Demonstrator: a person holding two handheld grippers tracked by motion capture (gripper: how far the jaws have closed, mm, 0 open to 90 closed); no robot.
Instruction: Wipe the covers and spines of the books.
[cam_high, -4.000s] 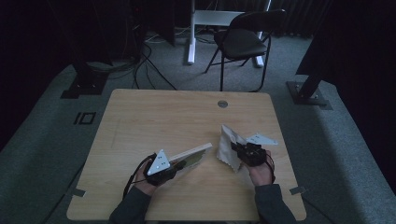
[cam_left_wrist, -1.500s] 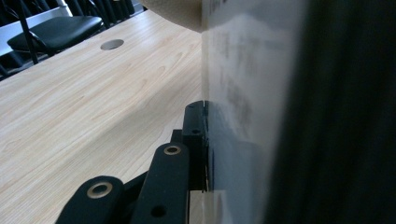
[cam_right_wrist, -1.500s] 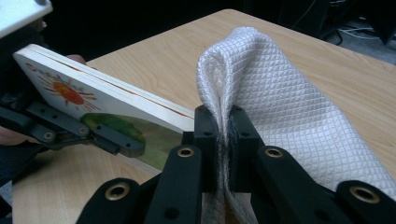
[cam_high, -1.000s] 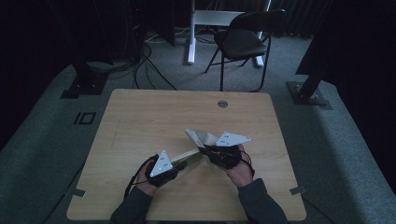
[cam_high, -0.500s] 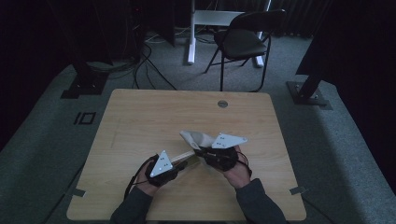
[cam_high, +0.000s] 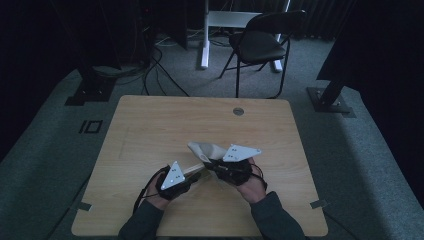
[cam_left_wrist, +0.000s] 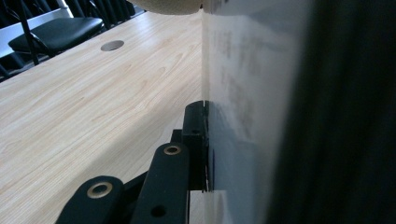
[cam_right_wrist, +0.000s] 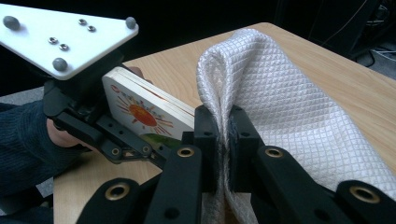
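Observation:
A board book (cam_right_wrist: 140, 112) with a sun picture on its cover is held by its edge in my left gripper (cam_high: 194, 175), which is shut on it low over the table's front middle. In the left gripper view the book's pale page (cam_left_wrist: 243, 93) stands edge-on against the jaw of the left gripper (cam_left_wrist: 208, 140). My right gripper (cam_right_wrist: 223, 135) is shut on a fold of a white waffle-weave cloth (cam_right_wrist: 289, 102). In the high view the cloth (cam_high: 206, 149) hangs over the book's far end, with the right gripper (cam_high: 214, 164) close beside the left one.
The wooden table (cam_high: 150, 125) has a round cable hole (cam_high: 238, 111) near its back edge. A black folding chair (cam_high: 260, 45) and a white desk leg stand behind the table. Dark stand bases sit on the carpet at both sides.
The right gripper has carried the cloth from the table's right side leftward until it reaches the book. The left gripper and the book have stayed in place.

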